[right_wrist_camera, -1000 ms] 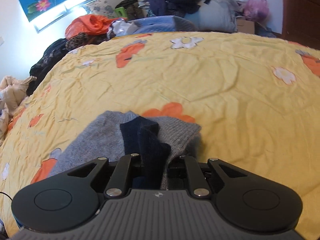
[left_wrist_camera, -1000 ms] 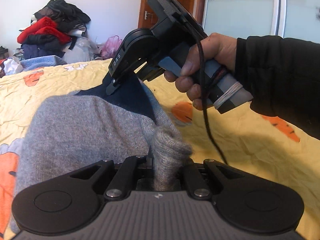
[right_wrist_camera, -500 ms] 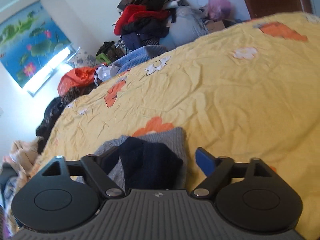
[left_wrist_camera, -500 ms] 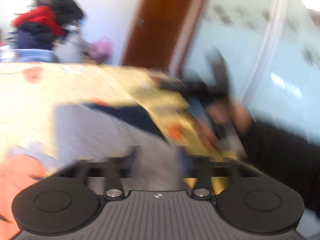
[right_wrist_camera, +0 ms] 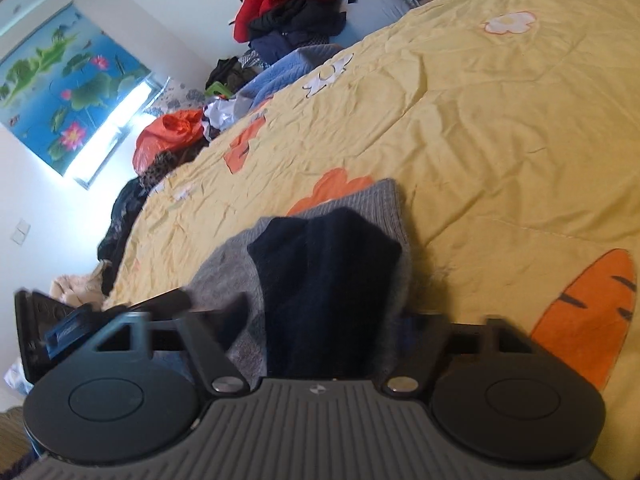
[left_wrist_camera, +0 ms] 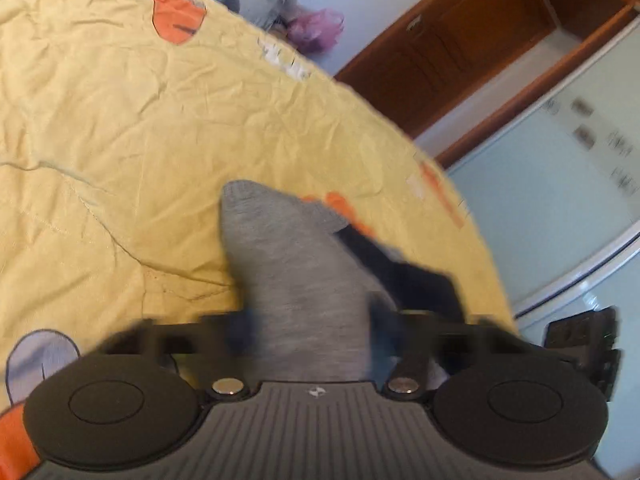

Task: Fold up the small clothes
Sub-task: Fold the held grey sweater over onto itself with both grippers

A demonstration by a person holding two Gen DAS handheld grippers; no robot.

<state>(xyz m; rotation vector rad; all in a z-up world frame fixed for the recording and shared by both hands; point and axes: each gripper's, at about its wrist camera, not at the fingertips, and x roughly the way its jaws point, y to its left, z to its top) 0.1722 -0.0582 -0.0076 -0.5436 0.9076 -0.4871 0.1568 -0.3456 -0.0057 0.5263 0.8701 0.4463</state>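
Note:
A small grey knit garment [left_wrist_camera: 296,280] with a navy part [right_wrist_camera: 328,264] lies folded on the yellow bedspread [left_wrist_camera: 120,128]. In the left wrist view, blurred by motion, my left gripper [left_wrist_camera: 310,332] is open, its fingers spread on either side of the grey cloth. In the right wrist view my right gripper [right_wrist_camera: 320,332] is open too, fingers wide apart around the navy and grey cloth [right_wrist_camera: 360,208]. The other gripper shows at the edge of each view [left_wrist_camera: 584,344] [right_wrist_camera: 52,332].
The bedspread [right_wrist_camera: 500,128] has orange carrot and white flower prints. A clothes pile [right_wrist_camera: 292,4] and an orange bag [right_wrist_camera: 172,136] lie past the bed's far side. A brown door [left_wrist_camera: 452,44] and a pale glass wardrobe [left_wrist_camera: 560,216] stand beyond the bed edge.
Both grippers let go of the garment and opened wide. Both views have swung and tilted; the cloth now lies on the bed between the spread fingers.

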